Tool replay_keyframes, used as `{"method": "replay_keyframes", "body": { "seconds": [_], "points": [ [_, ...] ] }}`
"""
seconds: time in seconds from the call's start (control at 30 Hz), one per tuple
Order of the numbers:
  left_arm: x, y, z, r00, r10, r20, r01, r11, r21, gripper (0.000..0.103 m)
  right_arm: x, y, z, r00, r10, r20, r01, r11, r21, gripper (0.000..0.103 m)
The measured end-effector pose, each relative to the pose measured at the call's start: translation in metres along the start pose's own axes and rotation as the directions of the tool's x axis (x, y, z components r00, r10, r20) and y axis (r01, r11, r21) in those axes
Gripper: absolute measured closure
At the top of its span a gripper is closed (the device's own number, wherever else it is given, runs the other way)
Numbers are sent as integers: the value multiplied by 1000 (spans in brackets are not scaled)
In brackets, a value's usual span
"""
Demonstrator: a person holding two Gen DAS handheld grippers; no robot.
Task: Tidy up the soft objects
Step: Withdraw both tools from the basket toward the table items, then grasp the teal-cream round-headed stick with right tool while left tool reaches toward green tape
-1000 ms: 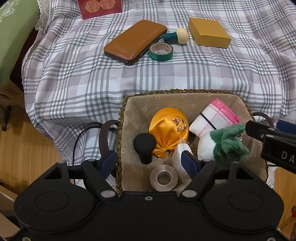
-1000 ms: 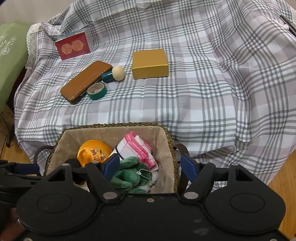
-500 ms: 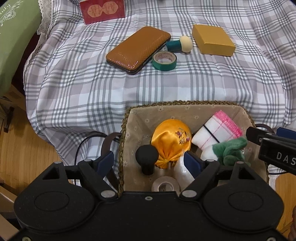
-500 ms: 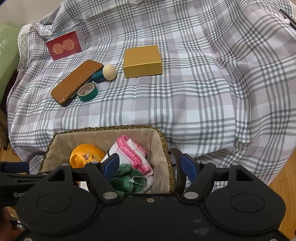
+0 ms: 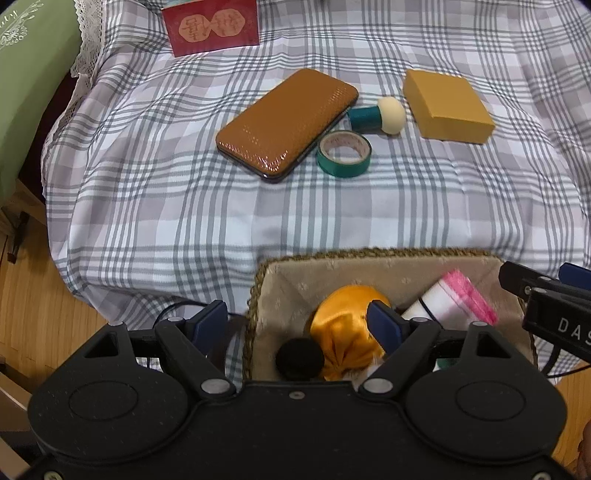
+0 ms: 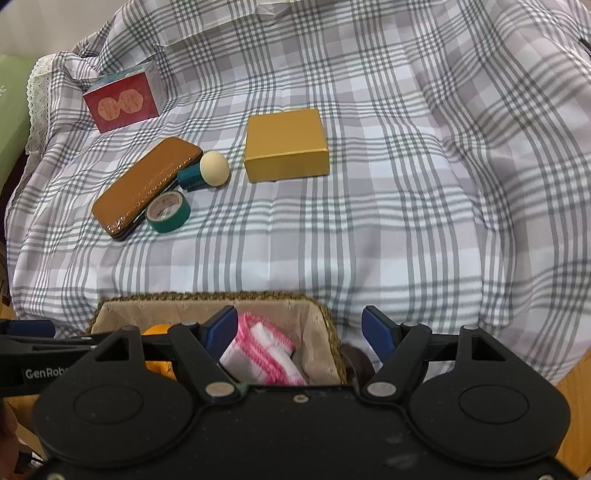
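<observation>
Basket [image 5: 280, 273] near table edge holds soft goods: orange pouch [image 5: 343, 325], pink-white cloth [image 5: 454, 302]. Left gripper [image 5: 299, 321] spread, empty, straddling basket's left rim. Right gripper [image 6: 299, 328] spread, empty, straddling right rim. Likely between picks; next move calls for choosing remaining soft item, perhaps sponge puff [image 5: 391, 115].

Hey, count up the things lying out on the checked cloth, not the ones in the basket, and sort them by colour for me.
Brown: 1, the brown case
Yellow: 1, the yellow box
Red: 1, the red box
Teal: 2, the tape roll and the teal-handled sponge applicator
Total: 5
</observation>
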State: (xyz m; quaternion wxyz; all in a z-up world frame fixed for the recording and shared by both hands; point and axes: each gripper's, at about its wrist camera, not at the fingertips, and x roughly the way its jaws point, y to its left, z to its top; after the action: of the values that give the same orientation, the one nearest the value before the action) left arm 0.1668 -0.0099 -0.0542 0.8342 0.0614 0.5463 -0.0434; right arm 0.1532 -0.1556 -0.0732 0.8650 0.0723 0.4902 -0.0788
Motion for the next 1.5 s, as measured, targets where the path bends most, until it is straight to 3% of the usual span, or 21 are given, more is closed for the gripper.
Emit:
{"method": "replay_keyframes", "body": {
  "seconds": [0.43,0.97,1.2,1.5],
  "points": [
    [23,11,31,1000,4,-6,-4,999,-35,23,21,23,43,999,10,49,-7,997,-72,31],
    [46,30,51,1000,19,0,-19,998,-55,23,60,76,101,985,104,136,-74,975,-209,32],
    [52,34,50,1000,24,-5,-24,998,-51,23,79,95,112,981,135,139,-95,961,-260,34],
    [56,39,49,1000,13,-12,-14,998,-64,23,106,108,115,989,106,108,-69,952,-297,38]
  ]
}}
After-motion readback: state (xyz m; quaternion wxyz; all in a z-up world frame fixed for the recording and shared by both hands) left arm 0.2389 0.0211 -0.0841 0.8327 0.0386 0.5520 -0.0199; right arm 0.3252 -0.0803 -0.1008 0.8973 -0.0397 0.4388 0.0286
